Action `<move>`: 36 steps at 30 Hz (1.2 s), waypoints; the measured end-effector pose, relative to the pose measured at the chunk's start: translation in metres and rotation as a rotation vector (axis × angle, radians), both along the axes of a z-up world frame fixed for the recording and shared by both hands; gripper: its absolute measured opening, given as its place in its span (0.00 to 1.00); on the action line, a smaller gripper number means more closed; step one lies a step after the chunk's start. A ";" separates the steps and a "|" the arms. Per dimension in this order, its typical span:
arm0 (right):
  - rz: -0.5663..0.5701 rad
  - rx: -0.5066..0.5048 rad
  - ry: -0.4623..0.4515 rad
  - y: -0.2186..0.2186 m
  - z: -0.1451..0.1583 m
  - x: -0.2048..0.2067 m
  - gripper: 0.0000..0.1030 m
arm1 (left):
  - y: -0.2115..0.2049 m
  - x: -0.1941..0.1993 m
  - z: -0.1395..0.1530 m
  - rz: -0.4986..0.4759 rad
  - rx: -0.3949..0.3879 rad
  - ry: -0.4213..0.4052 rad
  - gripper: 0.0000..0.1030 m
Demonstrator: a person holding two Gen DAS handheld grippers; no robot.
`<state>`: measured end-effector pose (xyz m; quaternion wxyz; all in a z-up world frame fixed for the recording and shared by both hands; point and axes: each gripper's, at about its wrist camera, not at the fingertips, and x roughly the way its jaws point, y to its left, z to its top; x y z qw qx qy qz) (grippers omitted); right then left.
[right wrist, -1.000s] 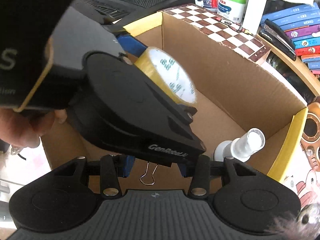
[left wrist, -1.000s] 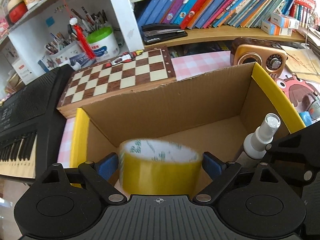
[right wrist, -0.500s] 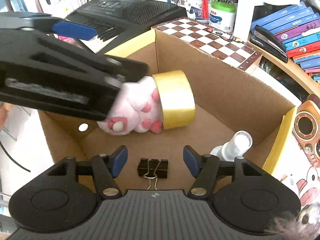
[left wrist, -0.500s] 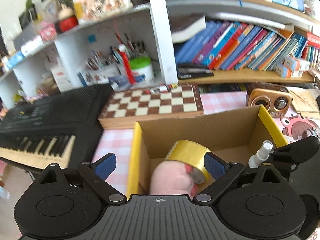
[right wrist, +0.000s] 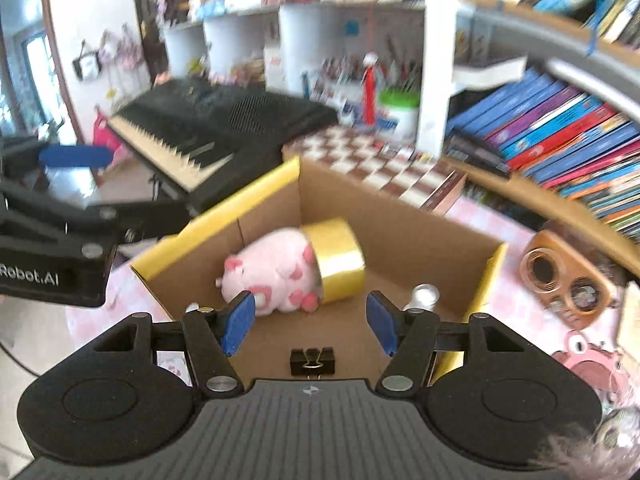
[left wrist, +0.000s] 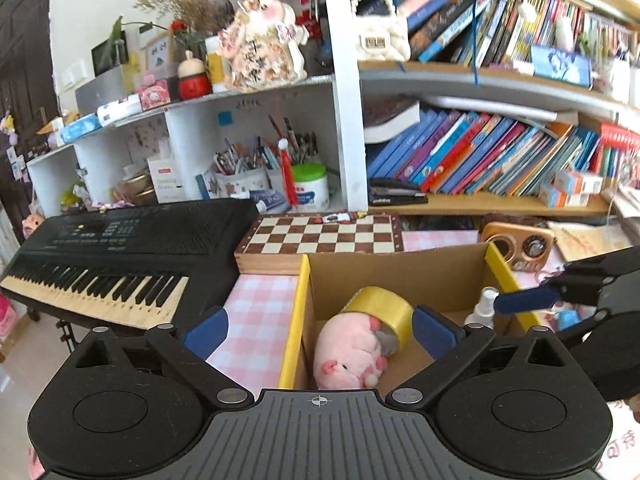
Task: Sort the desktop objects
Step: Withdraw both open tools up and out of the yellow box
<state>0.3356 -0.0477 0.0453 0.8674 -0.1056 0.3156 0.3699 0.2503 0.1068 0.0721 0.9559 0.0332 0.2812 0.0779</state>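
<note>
The cardboard box (left wrist: 394, 270) serves as the collecting bin for the sort, and 4 things lie in it: 1 roll of yellow tape (left wrist: 382, 310), 1 pink plush pig (left wrist: 350, 354), 1 white spray bottle (left wrist: 482, 306) and 1 black binder clip (right wrist: 312, 361). In the right wrist view the tape sits at 12 o'clock of centre, tipped on its side against the pig, which lies at its 9 o'clock and props it; the two touch. The spray bottle leans in the corner at about 3 o'clock of the tape, apart from it. The clip lies on the box floor at 6 o'clock, nearest the right tool.

The left hand-held gripper (left wrist: 318, 334) holds nothing. Its jaws are opening wide, with no object between the blue pads, only the box and desk (left wrist: 256, 312) far below. The right hand-held gripper (right wrist: 310, 322) also stands parted and empty, the clip lying loose beneath it. Both hover above the box rim, which suits tools that have let go.

Outside the box I count 1 chessboard (left wrist: 320, 236) at 12 o'clock, 1 keyboard (left wrist: 120, 252) at 10 o'clock and 1 small wooden radio (left wrist: 518, 246) at 2 o'clock. Whether these belong in the sort, I cannot tell.
</note>
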 end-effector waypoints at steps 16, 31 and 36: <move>-0.368 0.094 -0.253 -0.071 0.026 -0.104 0.58 | 0.001 -0.094 -0.002 0.025 -0.083 -0.101 0.98; -0.474 0.069 -0.244 -0.084 -0.014 -0.207 0.59 | -0.002 -0.161 -0.019 0.057 -0.116 -0.088 0.98; -0.478 0.062 -0.224 -0.084 -0.022 -0.227 0.59 | -0.008 -0.177 -0.029 0.051 -0.112 -0.062 0.98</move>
